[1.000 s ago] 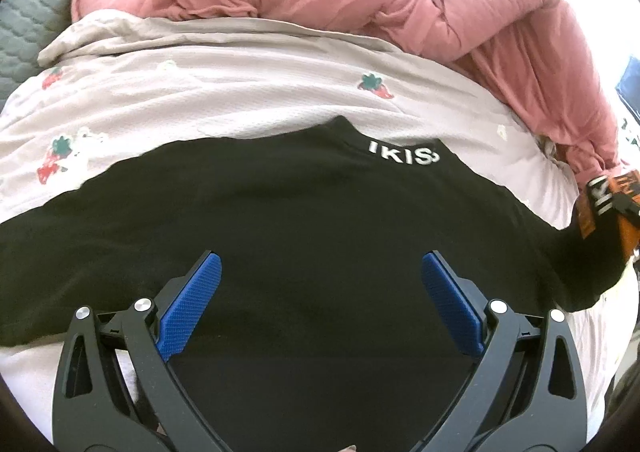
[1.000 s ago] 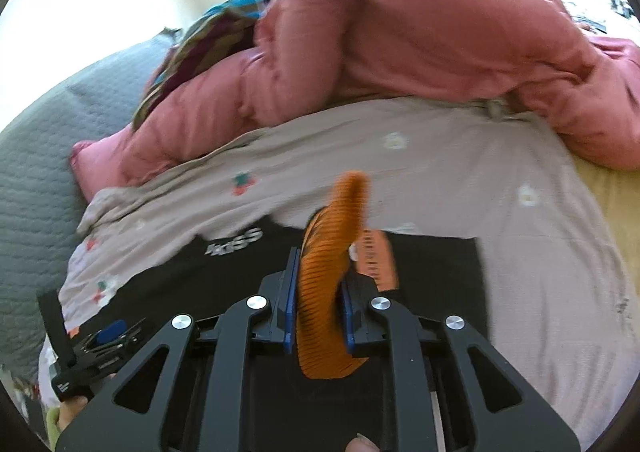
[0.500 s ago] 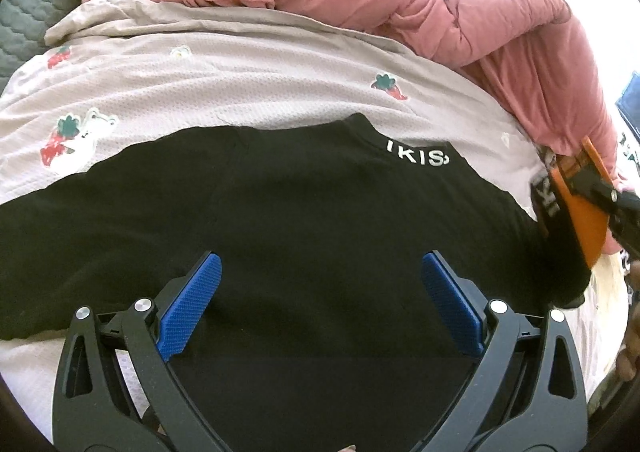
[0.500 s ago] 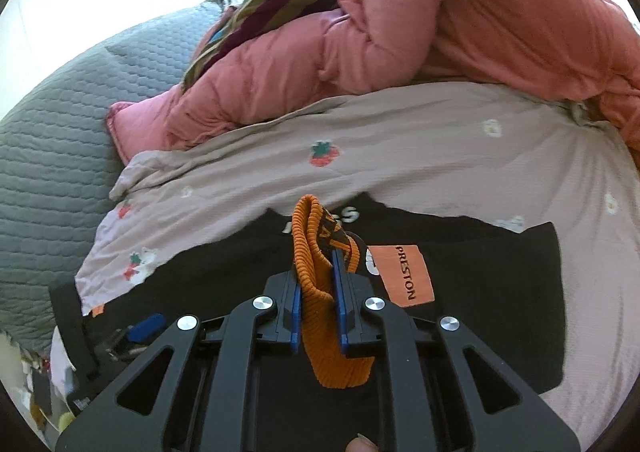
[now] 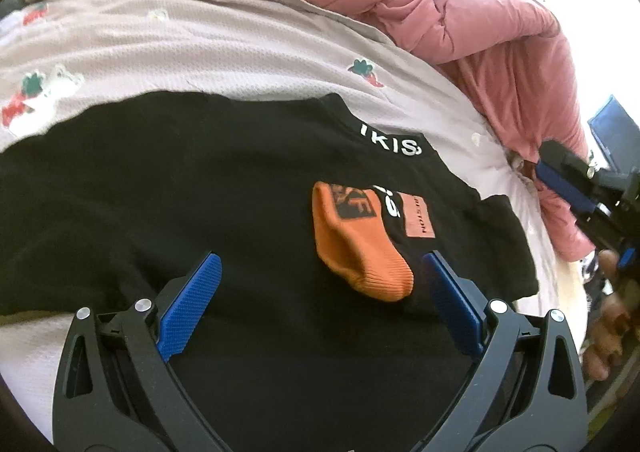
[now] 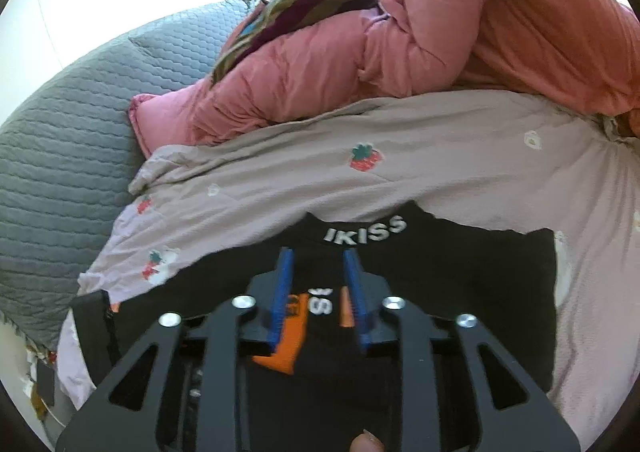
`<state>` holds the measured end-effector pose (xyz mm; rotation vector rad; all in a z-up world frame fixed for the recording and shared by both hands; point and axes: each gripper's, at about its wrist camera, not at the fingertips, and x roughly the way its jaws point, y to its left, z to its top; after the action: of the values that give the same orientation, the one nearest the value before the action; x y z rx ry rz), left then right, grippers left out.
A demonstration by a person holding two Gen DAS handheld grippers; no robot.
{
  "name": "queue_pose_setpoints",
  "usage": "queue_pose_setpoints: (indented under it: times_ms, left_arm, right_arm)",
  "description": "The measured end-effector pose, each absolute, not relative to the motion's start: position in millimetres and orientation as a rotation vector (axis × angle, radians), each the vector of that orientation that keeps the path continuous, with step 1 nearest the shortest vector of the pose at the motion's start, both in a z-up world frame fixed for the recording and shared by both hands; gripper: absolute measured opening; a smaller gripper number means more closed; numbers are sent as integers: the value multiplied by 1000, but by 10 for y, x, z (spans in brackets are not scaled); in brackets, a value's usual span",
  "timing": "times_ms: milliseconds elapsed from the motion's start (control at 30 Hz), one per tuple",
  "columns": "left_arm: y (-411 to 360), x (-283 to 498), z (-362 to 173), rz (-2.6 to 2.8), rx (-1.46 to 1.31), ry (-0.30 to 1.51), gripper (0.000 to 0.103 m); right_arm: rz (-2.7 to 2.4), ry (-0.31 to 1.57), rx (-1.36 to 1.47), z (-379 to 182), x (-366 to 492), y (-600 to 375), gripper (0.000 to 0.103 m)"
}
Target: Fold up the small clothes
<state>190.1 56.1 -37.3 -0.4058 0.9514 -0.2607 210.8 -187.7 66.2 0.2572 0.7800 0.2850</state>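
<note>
We see a black shirt [image 5: 200, 191] spread flat on the bed sheet [image 5: 220, 47], a pale sheet printed with strawberries; its long axis runs left to right across the frame and its collar points to the upper right, reading "IKISS" in white. An orange cuff [image 5: 356, 240] lies folded onto the shirt's body at centre right in the left wrist view, its long axis slanting from upper left to lower right, ribbed end toward the bottom. Beside it sits an orange patch [image 5: 419, 217] with sideways text ending in "ESTON"; the first letters are unreadable. Our left gripper [image 5: 320, 280] has its fingers spread wide, holding nothing, low over the shirt. Our right gripper [image 6: 320, 272] has its fingers released with a gap between them, nothing gripped, above the cuff and pointing at the collar. A pink duvet [image 6: 440, 31] is heaped along the top, a grey quilted cover [image 6: 60, 139] at left.
</note>
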Motion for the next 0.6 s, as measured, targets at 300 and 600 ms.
queue_pose_setpoints:
  times_ms: [300,600]
  left_arm:
    - [444,1976,-553,-399,-544,974,63]
    - [334,2098,-648,-378,-532,958,27]
  right_arm:
    - [142,802,245,423,1903,-2398,42]
    - [39,806,247,255,1667,-2845,42]
